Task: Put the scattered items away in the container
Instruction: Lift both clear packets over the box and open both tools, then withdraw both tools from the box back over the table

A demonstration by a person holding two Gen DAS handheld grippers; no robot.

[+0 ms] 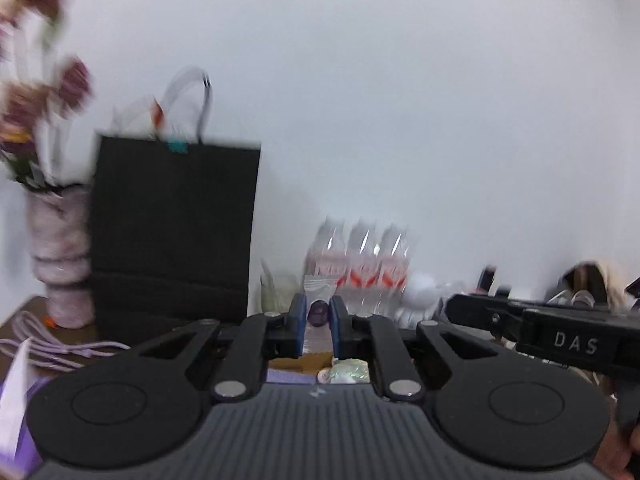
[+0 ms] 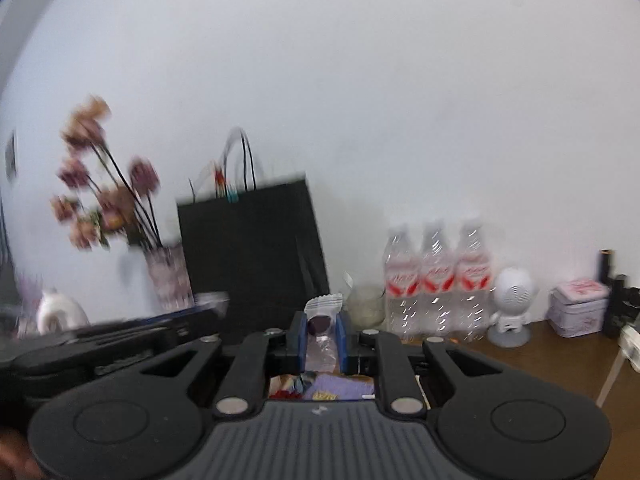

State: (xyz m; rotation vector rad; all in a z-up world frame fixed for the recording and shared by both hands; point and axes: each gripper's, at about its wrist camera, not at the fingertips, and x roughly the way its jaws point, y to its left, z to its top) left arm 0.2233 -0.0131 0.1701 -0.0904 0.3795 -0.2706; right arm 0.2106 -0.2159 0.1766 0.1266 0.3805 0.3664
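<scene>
Pinched between the nearly closed pads of the right gripper (image 2: 322, 320): a clear pouch (image 2: 323, 304) with a dark purple content, standing up above the fingertips and clear of the table (image 2: 540, 352). Likewise clamped in the left gripper (image 1: 319, 316), its pads close together: a second pouch (image 1: 319, 286) of the same kind. Glimpsed beneath the right gripper: a jumble of lilac cloth (image 2: 336, 390) and small items, too cropped to say whether in the container. Beyond the fingertips, against the wall: a black paper bag (image 2: 252, 256) and three bottles (image 2: 434, 276).

Judged risks: slipping of the smooth film out of either narrow pinch, given the blur of fast travel; dropping short of the container, not identifiable here; collision of the two grippers, carried side by side.

Shown only in the right wrist view: a white figurine (image 2: 512, 300) and a tin (image 2: 578, 308), right of the bottles. Shown only in the left wrist view: a lilac cable (image 1: 52, 344) at lower left.
</scene>
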